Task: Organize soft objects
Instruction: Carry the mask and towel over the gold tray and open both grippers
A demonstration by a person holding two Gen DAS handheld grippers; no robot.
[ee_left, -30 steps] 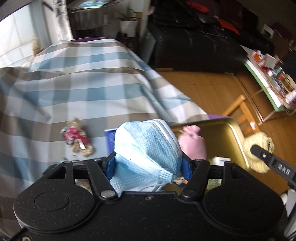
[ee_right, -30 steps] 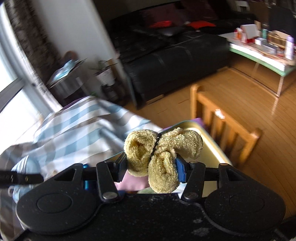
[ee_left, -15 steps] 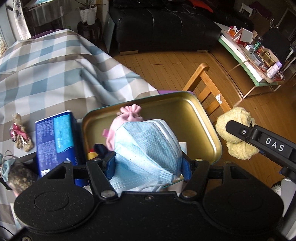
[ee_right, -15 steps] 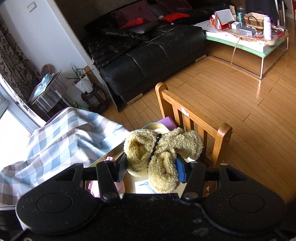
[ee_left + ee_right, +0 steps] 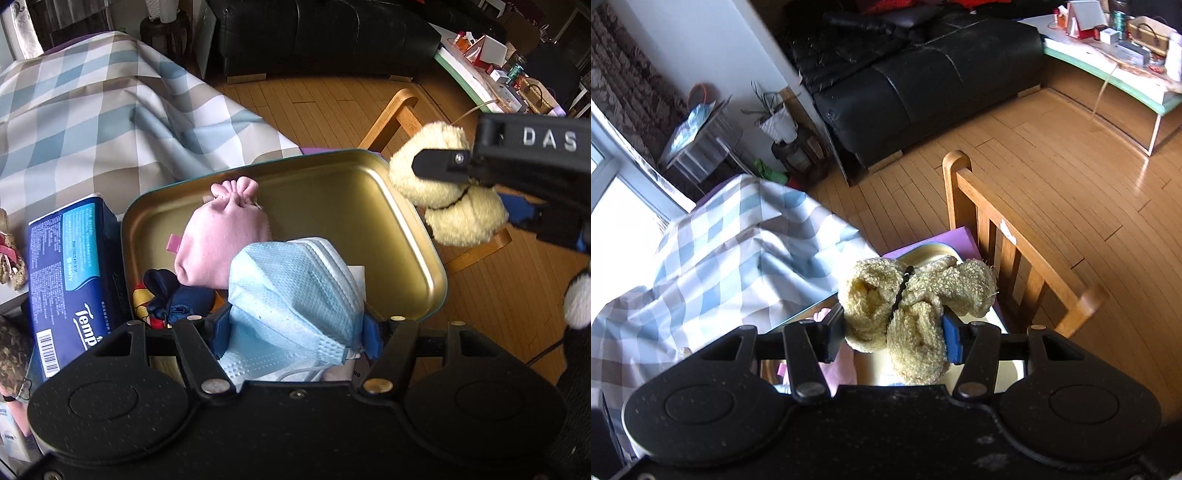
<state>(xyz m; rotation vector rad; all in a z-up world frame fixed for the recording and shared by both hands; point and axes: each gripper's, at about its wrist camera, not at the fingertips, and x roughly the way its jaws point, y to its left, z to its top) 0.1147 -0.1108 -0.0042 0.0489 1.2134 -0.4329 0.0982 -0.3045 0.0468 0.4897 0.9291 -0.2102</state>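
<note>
My left gripper (image 5: 295, 328) is shut on a light blue face mask (image 5: 291, 291) and holds it over the near end of an open gold metal tin (image 5: 406, 206). A pink drawstring pouch (image 5: 221, 236) and a dark blue cloth bundle (image 5: 173, 295) lie inside the tin. My right gripper (image 5: 892, 332) is shut on a fuzzy yellow bow-shaped scrunchie (image 5: 912, 299), held just past the tin's right rim; it also shows in the left wrist view (image 5: 447, 192).
A blue tissue pack (image 5: 66, 269) lies left of the tin on the checked tablecloth (image 5: 92, 122). A small plush toy (image 5: 11, 254) sits at the far left. A wooden chair (image 5: 1015, 251) stands behind the tin. A black sofa (image 5: 923, 77) is beyond.
Both grippers have moved toward the tin with their loads. The tin now fills the middle of the left wrist view, and the scrunchie has come closer to its right rim.
</note>
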